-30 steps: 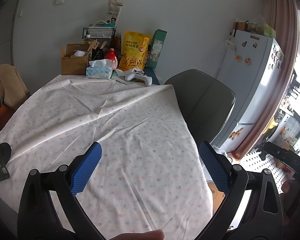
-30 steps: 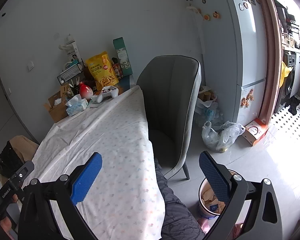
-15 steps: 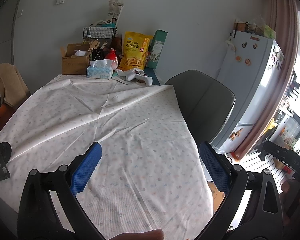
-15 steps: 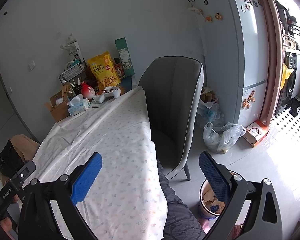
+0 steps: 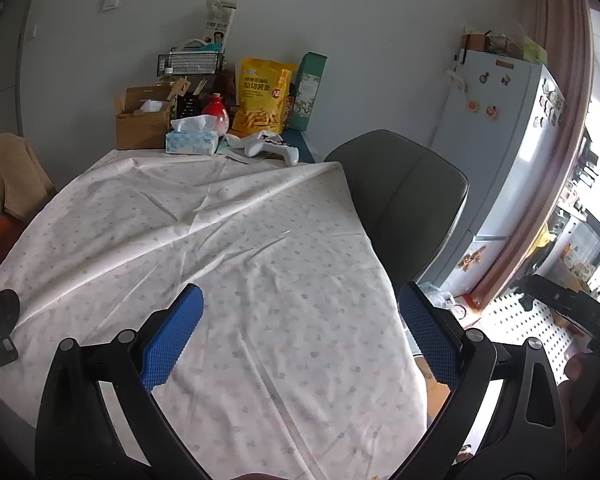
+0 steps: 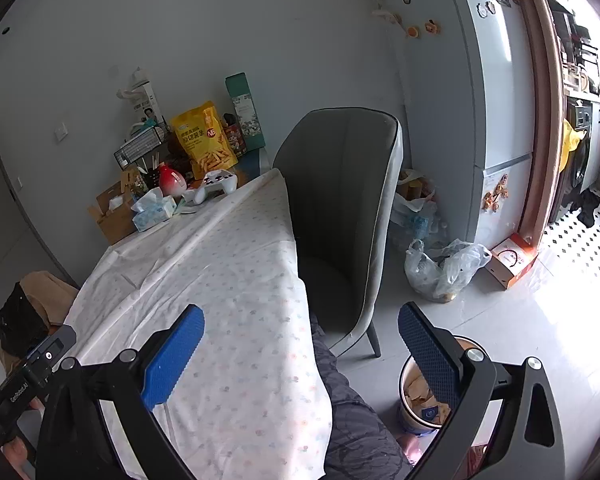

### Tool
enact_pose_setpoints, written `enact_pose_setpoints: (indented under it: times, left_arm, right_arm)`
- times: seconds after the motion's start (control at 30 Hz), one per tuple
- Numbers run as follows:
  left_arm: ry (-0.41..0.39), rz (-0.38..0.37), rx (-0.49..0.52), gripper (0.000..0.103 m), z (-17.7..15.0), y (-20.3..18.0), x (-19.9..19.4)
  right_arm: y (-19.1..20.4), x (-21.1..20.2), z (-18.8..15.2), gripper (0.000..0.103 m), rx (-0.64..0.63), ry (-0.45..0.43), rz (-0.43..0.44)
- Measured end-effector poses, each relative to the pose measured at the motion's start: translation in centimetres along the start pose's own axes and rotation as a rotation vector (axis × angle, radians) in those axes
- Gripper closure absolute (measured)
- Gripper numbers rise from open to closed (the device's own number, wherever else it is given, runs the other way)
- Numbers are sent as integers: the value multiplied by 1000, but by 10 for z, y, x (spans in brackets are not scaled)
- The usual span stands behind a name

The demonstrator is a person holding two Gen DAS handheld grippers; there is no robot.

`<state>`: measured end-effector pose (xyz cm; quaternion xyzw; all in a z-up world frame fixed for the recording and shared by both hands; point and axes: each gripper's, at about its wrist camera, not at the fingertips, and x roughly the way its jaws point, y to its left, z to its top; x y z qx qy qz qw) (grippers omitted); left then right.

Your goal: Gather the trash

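Left wrist view: left gripper (image 5: 300,322) spread wide, blue pads (image 5: 172,340) empty, held over a spotted white tablecloth (image 5: 228,248) with bare cloth under it. At the far table end sit a tissue box (image 5: 191,141), white game controller (image 5: 269,148), yellow snack bag (image 5: 263,98), red vase (image 5: 216,115) and cardboard box (image 5: 142,126). Grey chair (image 5: 408,208) at the table's right edge, fridge (image 5: 500,152) beyond. Right wrist view: right gripper (image 6: 300,346) also wide open, nothing held, pointing past the table corner. Trash bin (image 6: 420,396) on the floor, just behind the right finger, paper scraps inside. Clear plastic bag (image 6: 444,268) by the fridge, near a small carton (image 6: 512,258). Person's grey-trousered leg (image 6: 352,412) beside the cloth.
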<state>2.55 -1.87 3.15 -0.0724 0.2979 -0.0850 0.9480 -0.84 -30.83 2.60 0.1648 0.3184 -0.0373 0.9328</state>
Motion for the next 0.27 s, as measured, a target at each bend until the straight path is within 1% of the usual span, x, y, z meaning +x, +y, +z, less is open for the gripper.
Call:
enact_pose_setpoints:
  times: [0.27]
  left_arm:
    - [0, 2, -2, 6, 0, -1, 1]
  right_arm:
    - [-4, 5, -1, 8, 6, 18, 0]
